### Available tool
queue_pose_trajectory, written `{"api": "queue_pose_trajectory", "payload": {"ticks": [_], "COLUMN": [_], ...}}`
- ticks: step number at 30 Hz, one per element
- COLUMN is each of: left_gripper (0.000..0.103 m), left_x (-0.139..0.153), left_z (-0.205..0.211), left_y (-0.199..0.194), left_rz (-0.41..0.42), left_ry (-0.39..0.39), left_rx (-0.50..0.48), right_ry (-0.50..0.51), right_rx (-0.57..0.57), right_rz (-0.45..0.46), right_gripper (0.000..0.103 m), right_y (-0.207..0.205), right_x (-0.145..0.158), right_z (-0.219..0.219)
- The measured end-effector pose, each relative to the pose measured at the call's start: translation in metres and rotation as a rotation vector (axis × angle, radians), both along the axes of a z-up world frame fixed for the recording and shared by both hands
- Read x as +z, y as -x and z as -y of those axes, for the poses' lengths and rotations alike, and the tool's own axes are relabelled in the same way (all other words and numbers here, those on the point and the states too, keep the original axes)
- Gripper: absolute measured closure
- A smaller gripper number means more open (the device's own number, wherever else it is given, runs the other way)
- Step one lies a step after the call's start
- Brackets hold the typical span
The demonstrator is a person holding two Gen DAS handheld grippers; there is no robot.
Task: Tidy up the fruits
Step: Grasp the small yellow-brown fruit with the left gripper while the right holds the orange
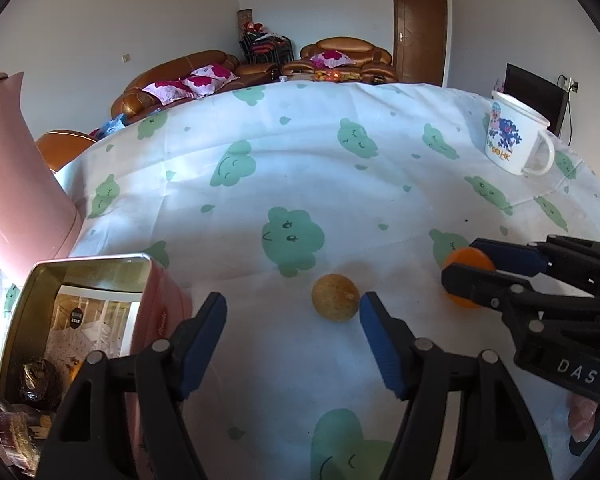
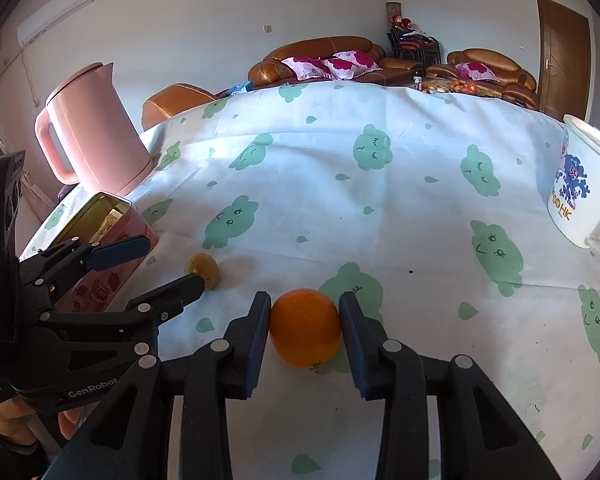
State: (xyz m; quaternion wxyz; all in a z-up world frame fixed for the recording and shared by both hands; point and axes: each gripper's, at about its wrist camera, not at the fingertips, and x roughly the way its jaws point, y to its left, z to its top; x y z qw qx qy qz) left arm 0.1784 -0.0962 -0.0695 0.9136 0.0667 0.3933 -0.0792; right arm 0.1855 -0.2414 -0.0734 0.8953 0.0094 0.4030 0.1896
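Note:
An orange (image 2: pixel 305 326) sits on the tablecloth between the pads of my right gripper (image 2: pixel 305 312), which is shut on it; it also shows in the left wrist view (image 1: pixel 470 264). A dull yellow-brown fruit (image 1: pixel 335 298) lies on the cloth just ahead of my left gripper (image 1: pixel 293 310), which is open and empty; the fruit sits near the right fingertip. In the right wrist view this fruit (image 2: pixel 202 265) lies by the left gripper's lower finger. A pink open tin (image 1: pixel 80 320) at the left holds dark items.
A pink kettle (image 2: pixel 90 128) stands at the table's left, behind the tin (image 2: pixel 100 216). A white printed mug (image 1: pixel 514 136) stands at the far right. The table's far edge (image 1: pixel 320 86) borders brown sofas.

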Motion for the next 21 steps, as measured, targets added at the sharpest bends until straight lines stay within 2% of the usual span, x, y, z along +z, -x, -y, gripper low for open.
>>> {"api": "queue_pose_trajectory", "payload": {"ticks": [6,9,11,14,17,21], "left_gripper": [0.033,0.045,0.047,0.055,0.057,0.059], "left_x": [-0.002,-0.005,-0.007,-0.009,-0.01,-0.011], "left_z": [0.007,0.013,0.017,0.017,0.011,0.014], "left_y": [-0.006,-0.008,-0.009,-0.013,-0.016,-0.016], "left_rz": [-0.006,-0.024,-0.035,-0.06,-0.078,-0.079], "left_ry": [-0.032,-0.039,-0.049,-0.032,0.012,0.013], "left_rx": [-0.015,-0.036,-0.053,-0.064,-0.064,-0.075], "right_ry": [0.021,0.02,0.025,0.036,0.032,0.03], "right_rx": [0.005,-0.005,-0.004,0.0,0.001,0.001], "right_rz": [0.009,0.011,0.012,0.014,0.012,0.01], "right_gripper": [0.065,0.065,0.065,0.065,0.065,0.065], "right_y": [0.003,0.004,0.005,0.005,0.005,0.004], "right_x": [0.001,0.001,0.001,0.001,0.001,0.0], "right_z": [-0.002,0.001,0.001,-0.001,0.0,0.001]}}
